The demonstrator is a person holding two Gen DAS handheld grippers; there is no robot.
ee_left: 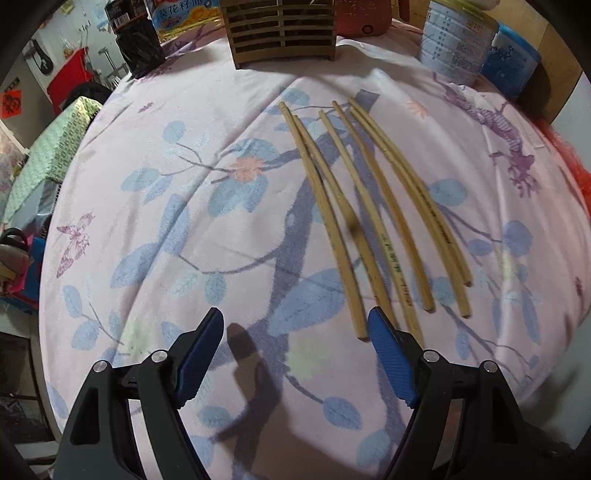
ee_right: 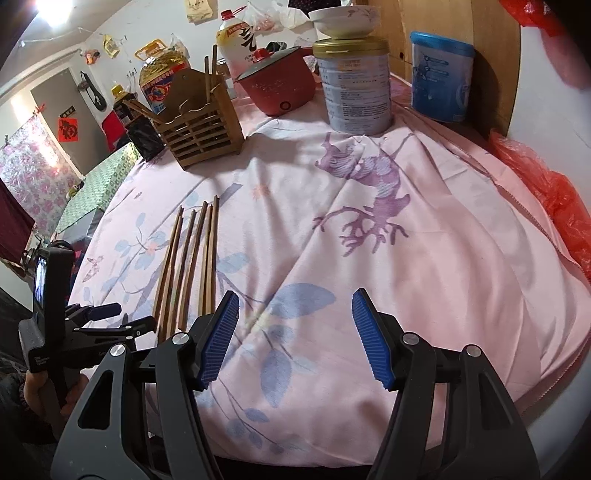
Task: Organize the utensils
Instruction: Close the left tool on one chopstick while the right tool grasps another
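A pink cloth [ee_right: 424, 258] printed with blue leaves and a purple deer covered the table, in a cluttered room with a red paper sign on a dark door at the far left.

The left gripper [ee_left: 295, 354] hovered low over the cloth with its blue-padded jaws spread wide and nothing between them. Six bamboo chopsticks [ee_left: 369, 221] lay side by side on the cloth, ahead of that gripper and to the right of its gap; the near ends of the leftmost ones reached down to just beside the right pad, and one seemed to pass behind it, though whether it touched I could not tell. Straight ahead, well beyond the jaws, stood the slatted wooden chopstick holder [ee_left: 284, 33].

The right gripper [ee_right: 293, 339] also had its jaws wide apart and empty, over bare cloth. From its view the chopsticks lay ahead and to the left of its left pad, and the holder stood far ahead on the left with a few sticks already upright in it. A red electric pot [ee_right: 277, 85] and a gold-lidded tin [ee_right: 354, 85] stood far ahead of the jaws.
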